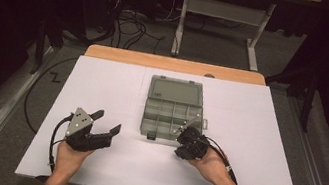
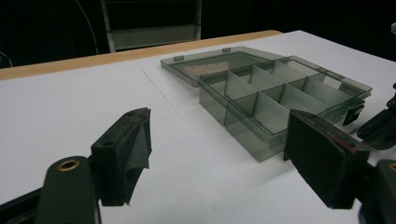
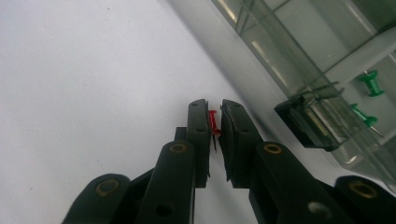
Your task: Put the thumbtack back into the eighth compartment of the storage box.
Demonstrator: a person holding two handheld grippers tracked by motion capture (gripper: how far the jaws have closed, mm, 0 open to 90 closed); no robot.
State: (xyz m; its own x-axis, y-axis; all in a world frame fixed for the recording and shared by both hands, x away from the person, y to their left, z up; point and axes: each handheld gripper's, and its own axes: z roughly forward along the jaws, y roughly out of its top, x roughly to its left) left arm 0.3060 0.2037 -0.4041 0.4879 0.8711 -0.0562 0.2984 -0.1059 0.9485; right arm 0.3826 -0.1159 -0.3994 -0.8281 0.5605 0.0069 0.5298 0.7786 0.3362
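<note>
While the right gripper (image 3: pixel 214 122) pinches a red pin (image 3: pixel 213 124) between its pads, jaws almost fully together, the hold looks thin: the pin sits near the tips, needle hanging down. Any tilt or slight loosening could let it drop on the table (image 1: pixel 102 87). Left gripper (image 1: pixel 106 121) rests wide open, nothing in it, well apart from the box (image 1: pixel 172 119). Just beyond the right gripper stands the box's near wall, latch (image 3: pixel 312 122) jutting out; the tips could catch it on the way over. Farther in, two green pins (image 3: pixel 370 84) lie in one compartment. A release too early would put red outside or in the wrong cell.
</note>
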